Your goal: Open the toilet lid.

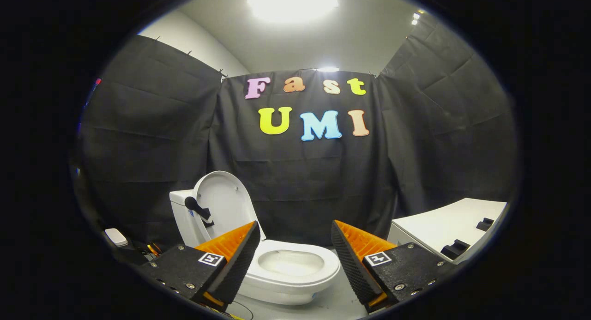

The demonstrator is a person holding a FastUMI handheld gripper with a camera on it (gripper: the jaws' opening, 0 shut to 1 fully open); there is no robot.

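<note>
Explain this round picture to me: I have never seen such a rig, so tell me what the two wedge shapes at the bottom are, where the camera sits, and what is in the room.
The camera rides on a hand-held gripper and looks forward along its two fingers; those are the wedges you see. They are spread wide apart and hold nothing. Beyond and between them stands a white toilet on the floor. Its lid is already raised, leaning back against the tank, with a dark handle fixed to it, and the seat is down around the open bowl. To the right is a white table with two small dark blocks on it. Black cloth forms the booth's walls, and a ceiling lamp shines above.
</note>
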